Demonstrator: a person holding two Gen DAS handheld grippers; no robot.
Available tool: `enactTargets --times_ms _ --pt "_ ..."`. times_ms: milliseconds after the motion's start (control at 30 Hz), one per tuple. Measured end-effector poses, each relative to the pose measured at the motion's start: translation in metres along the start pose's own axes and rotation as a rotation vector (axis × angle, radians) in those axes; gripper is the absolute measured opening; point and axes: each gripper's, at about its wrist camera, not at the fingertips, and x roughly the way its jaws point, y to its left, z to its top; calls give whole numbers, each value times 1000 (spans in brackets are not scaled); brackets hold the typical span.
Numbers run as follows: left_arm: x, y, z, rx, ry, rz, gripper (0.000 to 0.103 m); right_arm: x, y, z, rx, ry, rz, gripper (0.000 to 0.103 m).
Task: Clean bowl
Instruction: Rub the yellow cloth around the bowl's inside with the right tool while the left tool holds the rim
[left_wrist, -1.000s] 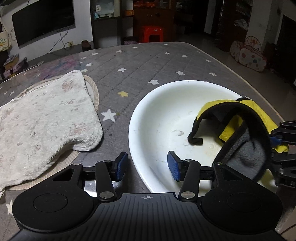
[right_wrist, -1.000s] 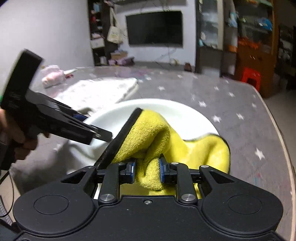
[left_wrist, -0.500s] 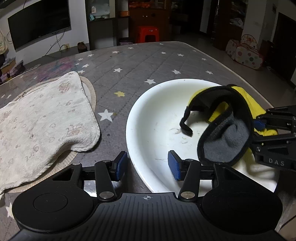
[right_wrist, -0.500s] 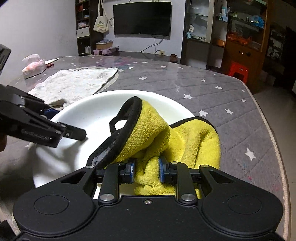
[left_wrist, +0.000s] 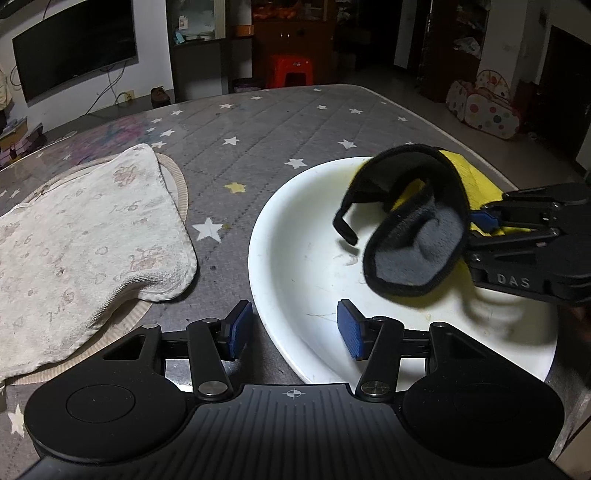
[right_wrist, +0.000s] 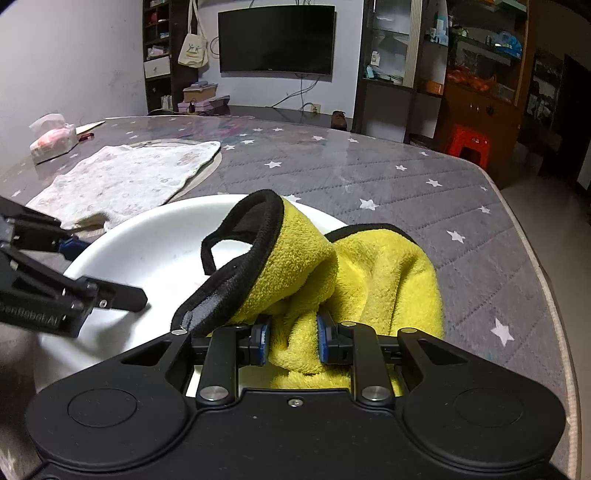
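A wide white bowl sits on the grey star-patterned table; it also shows in the right wrist view. My right gripper is shut on a yellow cloth with a grey back and black trim, held over the bowl's right half; the cloth and the gripper show in the left wrist view. My left gripper is open, its fingers either side of the bowl's near-left rim, not closed on it. Small specks of dirt lie inside the bowl.
A pale patterned towel lies on a round mat left of the bowl. A tissue pack sits at the table's far left corner. The table's right edge runs close to the bowl. A red stool stands beyond the table.
The right gripper has carried the cloth further across the bowl, toward its far side. The left gripper has kept its place at the rim, still open.
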Motion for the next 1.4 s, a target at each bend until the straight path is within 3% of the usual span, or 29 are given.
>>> enactTargets --times_ms 767,1400 --pt "-2 10 -4 -29 10 -8 54 8 12 11 27 22 15 31" --pt "-8 12 -10 -39 -13 -31 55 -29 27 -9 -15 73 60 31"
